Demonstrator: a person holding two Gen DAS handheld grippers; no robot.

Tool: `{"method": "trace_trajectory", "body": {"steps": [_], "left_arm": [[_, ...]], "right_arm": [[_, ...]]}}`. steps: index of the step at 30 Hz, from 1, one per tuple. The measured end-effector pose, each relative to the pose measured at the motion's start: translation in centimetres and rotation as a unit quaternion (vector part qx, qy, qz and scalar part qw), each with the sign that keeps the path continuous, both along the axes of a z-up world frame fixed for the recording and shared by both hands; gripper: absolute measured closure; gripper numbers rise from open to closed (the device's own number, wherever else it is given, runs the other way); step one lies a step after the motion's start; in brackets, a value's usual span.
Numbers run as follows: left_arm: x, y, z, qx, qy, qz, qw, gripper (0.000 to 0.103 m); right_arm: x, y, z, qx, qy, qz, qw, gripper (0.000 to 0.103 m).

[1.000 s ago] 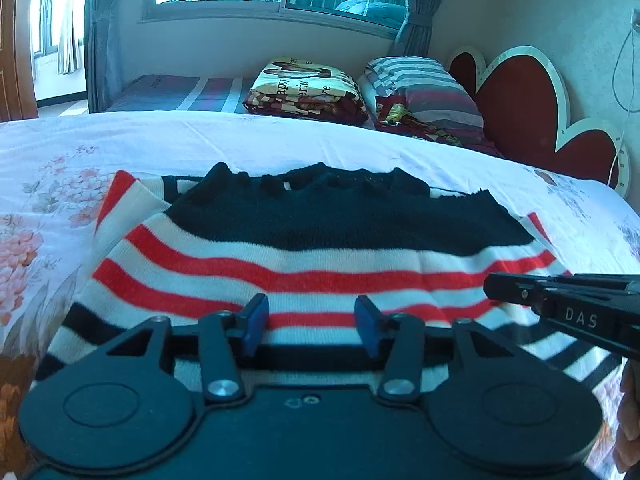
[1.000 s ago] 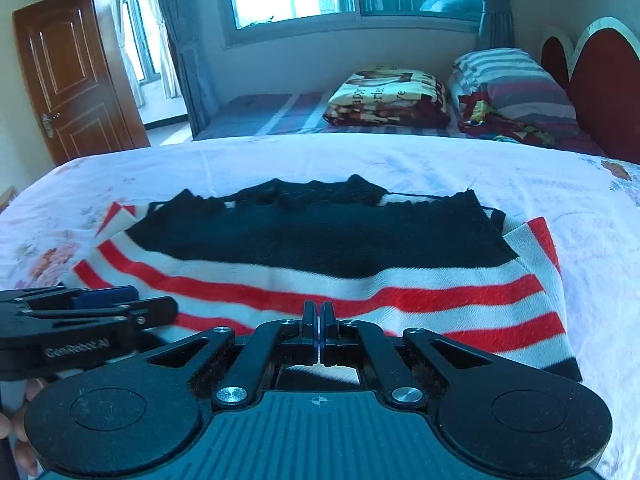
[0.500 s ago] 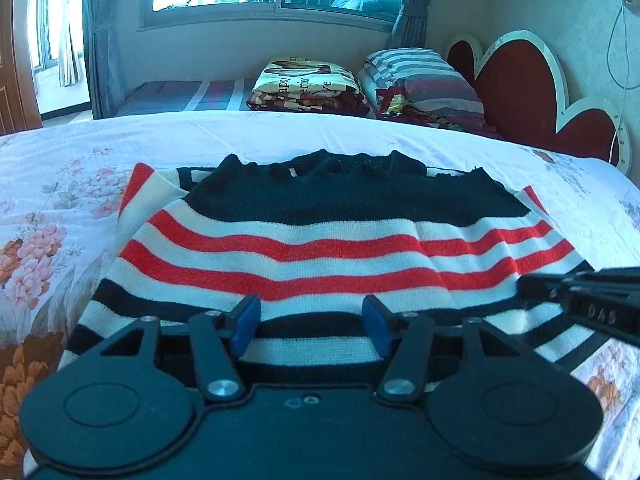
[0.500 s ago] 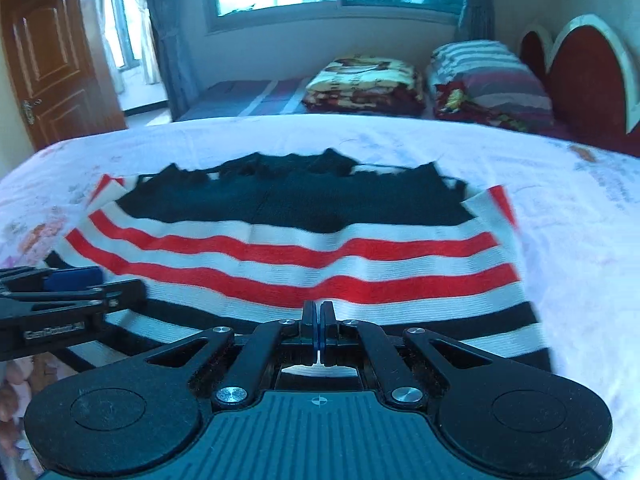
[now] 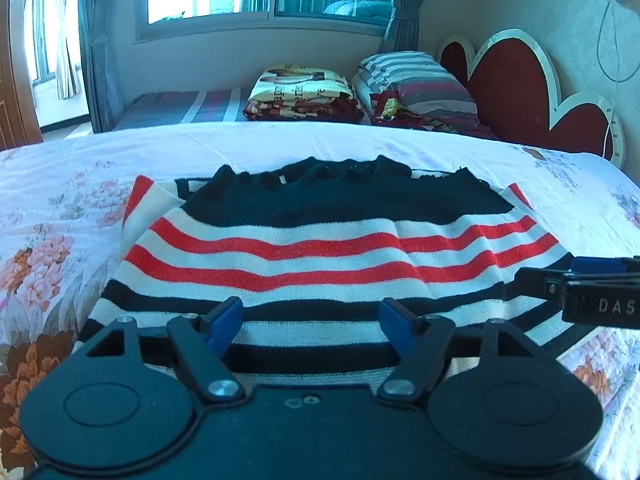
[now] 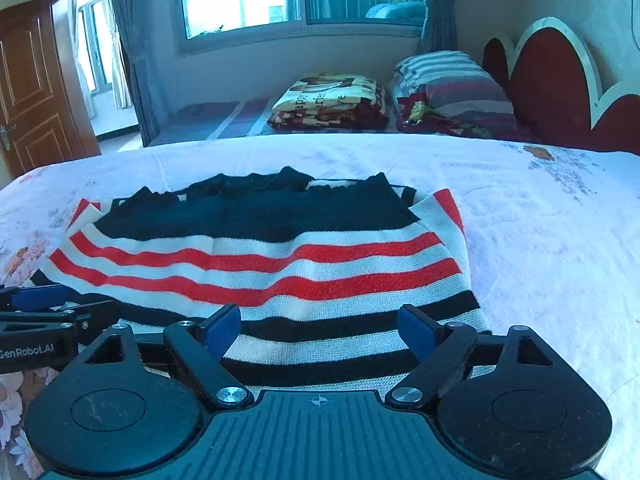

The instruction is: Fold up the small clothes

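Note:
A small knit sweater (image 5: 320, 256) with a black top and red, white and black stripes lies flat on the bed, hem toward me; it also shows in the right wrist view (image 6: 280, 264). My left gripper (image 5: 311, 318) is open and empty just over the hem's left part. My right gripper (image 6: 320, 322) is open and empty over the hem's right part. Each gripper shows side-on in the other's view, the right one (image 5: 592, 292) and the left one (image 6: 44, 320).
The bed has a white floral sheet (image 5: 52, 240). A folded blanket (image 5: 304, 92) and striped pillows (image 5: 416, 84) lie behind it by the red headboard (image 5: 532, 92). A wooden door (image 6: 36, 92) stands at far left.
My right gripper has opened; it was shut before. My left gripper has opened wider. Both grippers have drawn back toward the hem, so more of the sweater shows.

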State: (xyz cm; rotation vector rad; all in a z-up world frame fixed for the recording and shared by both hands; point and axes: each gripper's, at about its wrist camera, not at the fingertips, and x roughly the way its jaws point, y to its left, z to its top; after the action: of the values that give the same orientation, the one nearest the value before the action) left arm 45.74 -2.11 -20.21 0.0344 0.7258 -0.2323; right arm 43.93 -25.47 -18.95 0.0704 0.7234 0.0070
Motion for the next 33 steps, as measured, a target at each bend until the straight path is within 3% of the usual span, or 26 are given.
{"method": "trace_trajectory", "body": {"steps": [5, 10, 15, 26, 30, 33], "left_arm": [[0.2, 0.7, -0.4, 0.019, 0.0, 0.019, 0.9996, 0.027], [0.7, 2.9, -1.7, 0.033, 0.016, 0.05, 0.9981, 0.022], [0.3, 3.6, -1.5, 0.036, 0.021, 0.047, 0.998, 0.023], [-1.5, 5.0, 0.3, -0.016, 0.048, 0.069, 0.9963, 0.021], [-2.7, 6.6, 0.2, -0.061, 0.068, 0.086, 0.9921, 0.019], [-3.4, 8.2, -0.3, -0.114, 0.087, 0.108, 0.9838, 0.019]], "right_arm": [[0.1, -0.8, -0.7, -0.028, 0.013, -0.013, 0.999, 0.019], [0.0, -2.9, -3.2, -0.052, 0.054, -0.032, 0.997, 0.019], [-0.8, -2.8, -2.4, -0.054, 0.049, -0.034, 0.997, 0.019], [-2.7, 1.0, 1.4, -0.012, 0.003, 0.017, 1.0, 0.019], [-2.9, 2.5, 1.8, -0.002, -0.001, 0.034, 0.999, 0.019], [-2.8, 3.3, 1.7, 0.009, -0.002, 0.04, 0.999, 0.019]]}}
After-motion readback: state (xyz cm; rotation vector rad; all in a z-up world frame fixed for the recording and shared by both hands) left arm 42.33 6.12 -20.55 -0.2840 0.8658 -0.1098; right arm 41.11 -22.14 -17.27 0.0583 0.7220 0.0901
